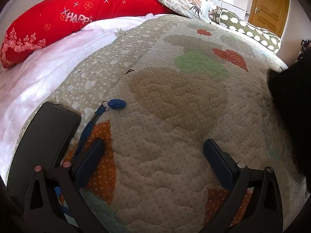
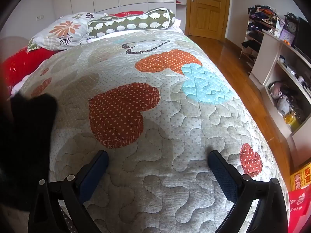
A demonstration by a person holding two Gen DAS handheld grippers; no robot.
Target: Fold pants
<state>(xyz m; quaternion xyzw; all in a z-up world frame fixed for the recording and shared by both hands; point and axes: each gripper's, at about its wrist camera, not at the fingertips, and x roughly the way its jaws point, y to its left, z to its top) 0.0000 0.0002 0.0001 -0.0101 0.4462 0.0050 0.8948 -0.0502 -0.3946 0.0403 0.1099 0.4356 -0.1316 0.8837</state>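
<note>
My left hand-held gripper (image 1: pixel 153 151) and right hand-held gripper (image 2: pixel 158 162) both hover released over the quilt (image 2: pixel 155 132). Black pants (image 2: pixel 29 136) lie at nine o'clock in my right view, three o'clock in the left; phone (image 1: pixel 44 137) at eight.

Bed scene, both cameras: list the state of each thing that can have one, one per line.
Left gripper: open, holding nothing.
Right gripper: open, holding nothing.
Pants: dark heap on the quilt, not held, fold state unclear.
Phone: screen dark, lying flat.
Door: closed.
Quilt: spread flat over the bed.
</note>
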